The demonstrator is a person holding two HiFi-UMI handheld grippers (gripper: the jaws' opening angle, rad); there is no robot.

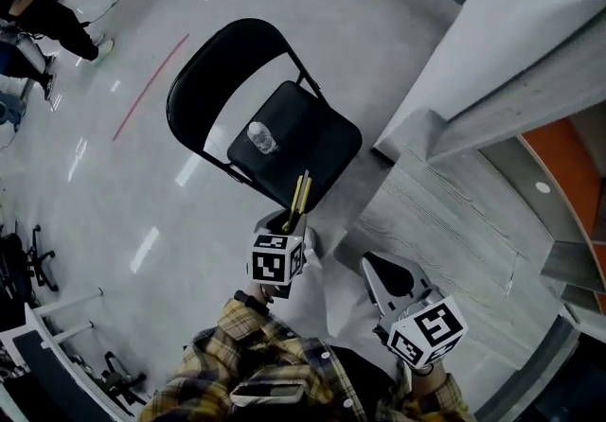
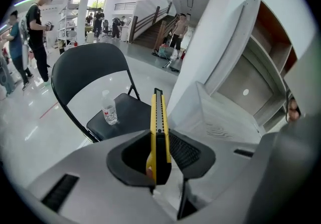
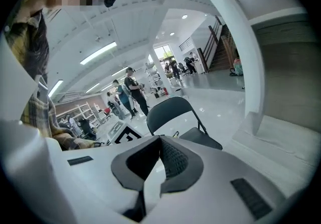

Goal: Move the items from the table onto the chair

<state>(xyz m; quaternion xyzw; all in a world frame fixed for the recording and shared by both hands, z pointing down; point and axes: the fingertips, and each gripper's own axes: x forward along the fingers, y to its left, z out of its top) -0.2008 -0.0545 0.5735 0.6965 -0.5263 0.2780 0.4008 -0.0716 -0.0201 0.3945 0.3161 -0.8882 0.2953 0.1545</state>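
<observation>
A black folding chair stands on the pale floor ahead of me, with a clear water bottle upright on its seat. My left gripper hovers just in front of the seat's near edge, shut on a yellow and black utility knife that points up toward the chair. In the left gripper view the knife stands on edge between the pads, and the bottle is beyond it to the left. My right gripper is lower right, over the grey table, shut with nothing in it.
A white cabinet wall with orange shelving rises to the right of the table. People stand far off at the upper left. A red line runs across the floor left of the chair.
</observation>
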